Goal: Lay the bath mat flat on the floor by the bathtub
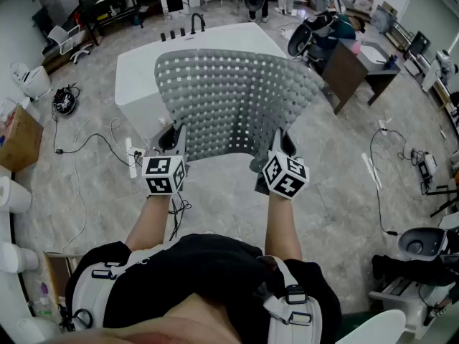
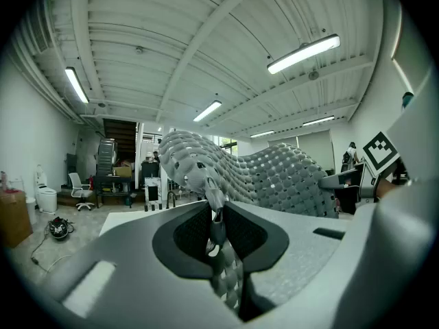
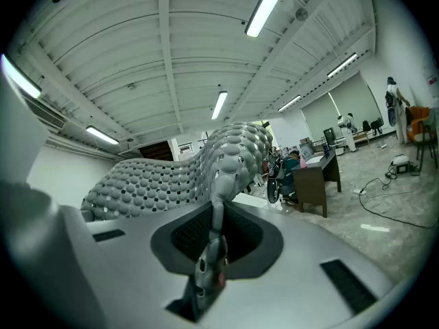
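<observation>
- Two grippers carry the bath mat (image 1: 237, 99) between them. It hangs in the air as a wide, bowed sheet, its far edge raised toward the white bathtub (image 1: 140, 70), and no part of it touches the floor (image 1: 215, 192).
- On the left, a power strip (image 1: 131, 156) and its cable lie on the floor near the tub's near-left corner. My judgement is that the mat should land to the right of them, so nothing sits under it.
- To lay it well, I would lower both corners together and level, and let the far edge meet the floor just beside the tub first. Drawing the near edge back toward the body should then roll it down without a fold.
- Holding the two corners well apart should stop the middle from sagging or doubling.
- The left gripper (image 1: 172, 138) is clenched on the near-left corner, and its own view shows a strip of studded grey rubber squeezed between the pads. The bare left forearm reaches forward, wrist straight, marker cube turned up.
- The right gripper (image 1: 281, 145) is likewise clamped on the near-right corner, with the mat's edge pinched between its jaws. The right forearm runs parallel to the left at about the same height.
</observation>
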`<move>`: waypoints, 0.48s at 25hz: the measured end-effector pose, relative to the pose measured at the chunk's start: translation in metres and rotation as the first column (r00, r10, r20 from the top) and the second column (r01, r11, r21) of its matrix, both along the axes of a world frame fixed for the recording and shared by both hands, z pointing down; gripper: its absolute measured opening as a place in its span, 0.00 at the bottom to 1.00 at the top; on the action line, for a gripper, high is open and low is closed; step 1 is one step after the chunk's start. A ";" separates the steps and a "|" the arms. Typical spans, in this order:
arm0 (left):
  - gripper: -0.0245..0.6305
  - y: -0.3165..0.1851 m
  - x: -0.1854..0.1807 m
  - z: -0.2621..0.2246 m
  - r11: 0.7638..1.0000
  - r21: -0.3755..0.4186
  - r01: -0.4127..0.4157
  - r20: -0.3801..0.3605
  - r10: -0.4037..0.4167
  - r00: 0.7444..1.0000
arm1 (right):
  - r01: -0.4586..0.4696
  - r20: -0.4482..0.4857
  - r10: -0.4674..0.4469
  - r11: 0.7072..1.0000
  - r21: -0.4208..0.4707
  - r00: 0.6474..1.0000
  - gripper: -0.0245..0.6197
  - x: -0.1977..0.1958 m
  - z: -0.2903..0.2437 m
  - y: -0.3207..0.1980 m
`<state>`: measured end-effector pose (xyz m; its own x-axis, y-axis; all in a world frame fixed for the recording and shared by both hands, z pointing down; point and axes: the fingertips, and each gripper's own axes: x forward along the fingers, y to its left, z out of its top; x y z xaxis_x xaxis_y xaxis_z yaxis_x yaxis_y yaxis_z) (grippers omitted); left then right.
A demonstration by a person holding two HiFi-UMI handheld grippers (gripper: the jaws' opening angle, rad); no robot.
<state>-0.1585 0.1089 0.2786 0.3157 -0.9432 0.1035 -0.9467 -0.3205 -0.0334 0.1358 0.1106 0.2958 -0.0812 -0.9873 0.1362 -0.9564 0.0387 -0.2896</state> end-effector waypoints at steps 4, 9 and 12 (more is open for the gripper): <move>0.12 0.006 0.006 0.001 1.000 -0.004 -0.009 -0.005 0.009 1.000 | -0.021 0.004 0.021 1.000 0.002 1.000 0.10 0.007 0.001 0.011; 0.12 0.007 0.017 0.001 1.000 -0.014 -0.020 -0.007 0.020 1.000 | -0.024 0.007 0.024 1.000 -0.008 1.000 0.10 0.017 0.003 0.019; 0.12 0.006 0.023 0.002 0.999 -0.017 -0.027 0.000 0.027 1.000 | -0.016 0.015 0.016 1.000 -0.020 1.000 0.10 0.019 0.006 0.020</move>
<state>-0.1357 0.1147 0.2809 0.3413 -0.9323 0.1195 -0.9375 -0.3468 -0.0279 0.1549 0.1301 0.3015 -0.0673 -0.9857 0.1547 -0.9524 0.0172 -0.3045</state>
